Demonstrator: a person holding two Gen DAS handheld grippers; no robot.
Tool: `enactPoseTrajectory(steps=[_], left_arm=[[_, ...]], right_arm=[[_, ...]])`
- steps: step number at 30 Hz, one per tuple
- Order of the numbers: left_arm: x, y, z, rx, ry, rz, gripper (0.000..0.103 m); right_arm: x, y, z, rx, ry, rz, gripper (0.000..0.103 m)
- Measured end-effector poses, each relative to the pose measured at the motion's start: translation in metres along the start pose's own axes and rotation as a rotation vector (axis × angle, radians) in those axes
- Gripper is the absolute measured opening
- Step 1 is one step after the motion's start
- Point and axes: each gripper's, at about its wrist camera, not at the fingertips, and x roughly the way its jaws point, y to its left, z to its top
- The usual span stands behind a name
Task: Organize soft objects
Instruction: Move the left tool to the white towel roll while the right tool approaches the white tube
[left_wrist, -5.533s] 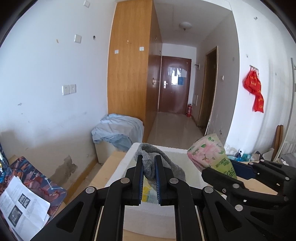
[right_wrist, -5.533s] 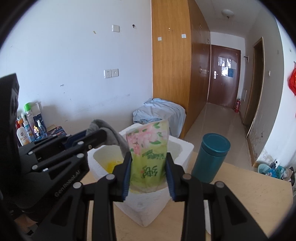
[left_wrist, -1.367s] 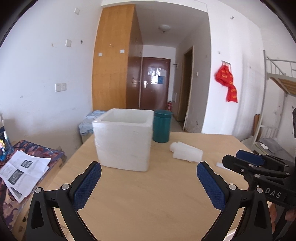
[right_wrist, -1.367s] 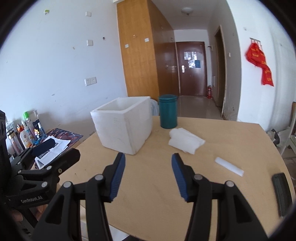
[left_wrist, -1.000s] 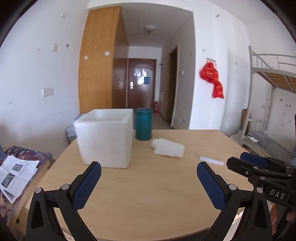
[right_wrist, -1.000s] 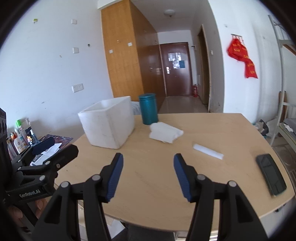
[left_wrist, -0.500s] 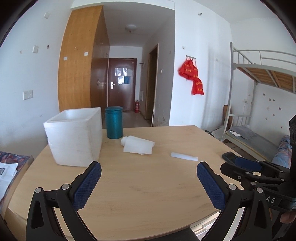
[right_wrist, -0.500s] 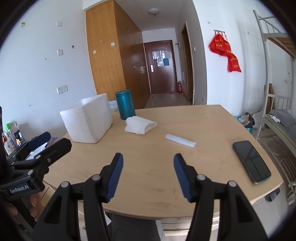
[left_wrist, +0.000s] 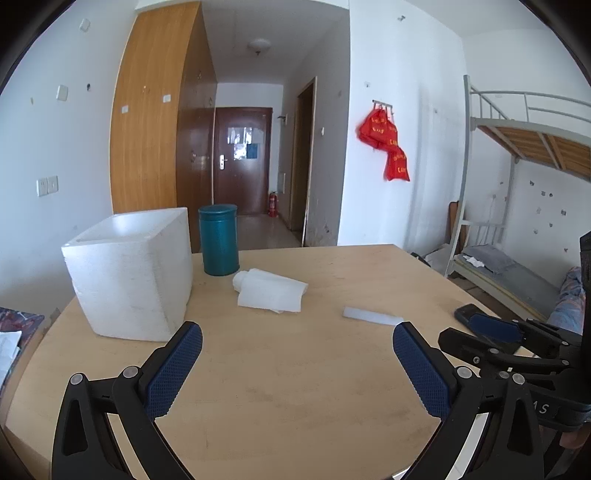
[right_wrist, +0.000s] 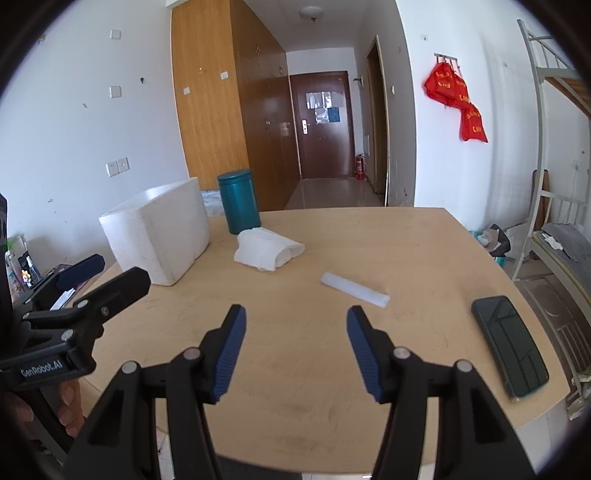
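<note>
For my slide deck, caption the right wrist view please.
Open right gripper above a wooden table holding a foam box, teal canister, folded white cloth and phone.

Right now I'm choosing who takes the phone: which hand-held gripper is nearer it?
Right. The right hand-held gripper sits beside the phone; the left hand-held gripper is farther over, toward the foam box.

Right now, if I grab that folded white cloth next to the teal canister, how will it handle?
The white cloth looks loosely folded with a rolled end, so it will probably sag and unfold when lifted. It seems light, and should slide easily on the smooth table. Being flat, it is unlikely to roll.
</note>
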Motion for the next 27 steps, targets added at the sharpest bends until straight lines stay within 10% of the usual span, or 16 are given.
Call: enactPoseTrajectory(steps=[27], left_arm=[[0.147,0.026,0.031,-0.119,0.175,0.099,0.103]], right_arm=[[0.109,-0.047,0.035,-0.039,0.192,-0.017,0.061]])
